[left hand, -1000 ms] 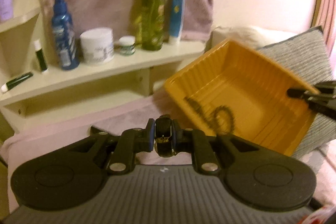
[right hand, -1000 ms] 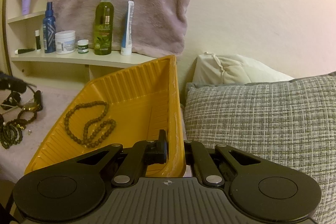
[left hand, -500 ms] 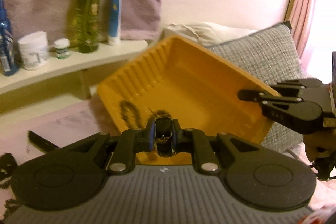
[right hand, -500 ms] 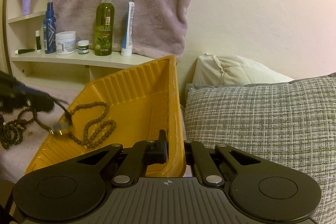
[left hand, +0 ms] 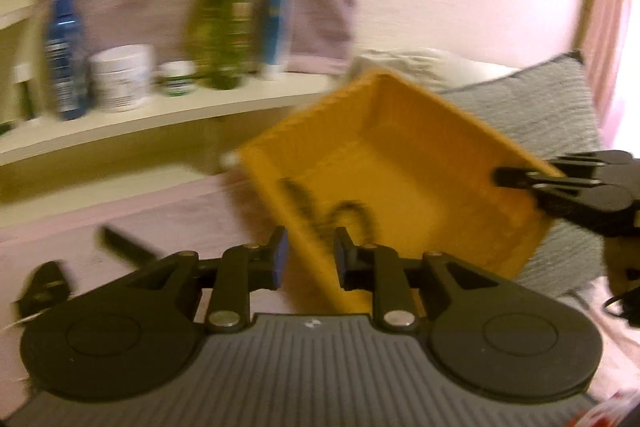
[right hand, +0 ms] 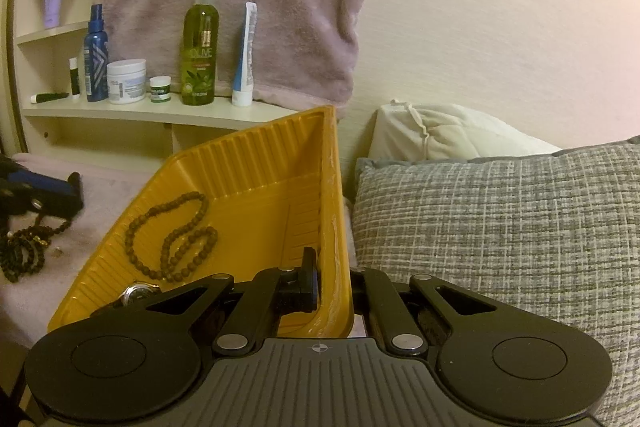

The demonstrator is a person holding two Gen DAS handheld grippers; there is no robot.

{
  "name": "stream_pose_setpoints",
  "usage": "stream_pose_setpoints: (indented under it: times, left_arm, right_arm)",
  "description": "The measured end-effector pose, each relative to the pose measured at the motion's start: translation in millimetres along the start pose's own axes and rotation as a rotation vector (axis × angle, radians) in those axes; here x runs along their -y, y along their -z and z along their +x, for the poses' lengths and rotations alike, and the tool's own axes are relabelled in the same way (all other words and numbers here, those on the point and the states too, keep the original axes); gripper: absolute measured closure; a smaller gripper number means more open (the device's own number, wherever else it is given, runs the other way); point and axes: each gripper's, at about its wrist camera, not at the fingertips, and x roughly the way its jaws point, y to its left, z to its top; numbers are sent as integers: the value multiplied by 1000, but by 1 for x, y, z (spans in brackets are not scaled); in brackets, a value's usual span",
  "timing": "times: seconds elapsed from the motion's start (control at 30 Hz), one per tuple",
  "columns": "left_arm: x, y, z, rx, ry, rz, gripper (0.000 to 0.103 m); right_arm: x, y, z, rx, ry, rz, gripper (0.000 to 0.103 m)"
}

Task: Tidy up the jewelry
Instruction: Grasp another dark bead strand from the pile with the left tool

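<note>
A yellow ribbed tray (right hand: 256, 163) is tilted up against a grey pillow. My right gripper (right hand: 334, 287) is shut on the tray's right rim and holds it; it also shows in the left wrist view (left hand: 520, 179). In the tray lie a brown bead necklace (right hand: 172, 231) and a watch (right hand: 138, 291) near the low front corner. My left gripper (left hand: 308, 259) is open and empty, just in front of the tray (left hand: 400, 163). In the right wrist view the left gripper (right hand: 48, 197) is at the far left, above dark bead jewelry (right hand: 24, 251) on the pink cloth.
A shelf (right hand: 140, 111) behind holds a blue bottle (right hand: 95, 55), a white jar (right hand: 126, 81), a small green jar (right hand: 160, 89), a green spray bottle (right hand: 200, 47) and a tube (right hand: 245, 59). A grey pillow (right hand: 500, 227) and a white pillow (right hand: 440, 135) lie to the right.
My left gripper has opened and let the watch go into the tray, then pulled back to the left. The right gripper still holds the tray rim.
</note>
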Motion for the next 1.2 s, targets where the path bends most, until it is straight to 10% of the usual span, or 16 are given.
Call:
stream_pose_setpoints:
  times: [0.43, 1.2]
  left_arm:
    - [-103, 39, -43, -32, -287, -124, 80]
    - [-49, 37, 46, -201, -168, 184, 86]
  right_arm:
    - [0, 0, 2, -10, 6, -10, 99]
    - [1, -1, 4, -13, 1, -18, 99]
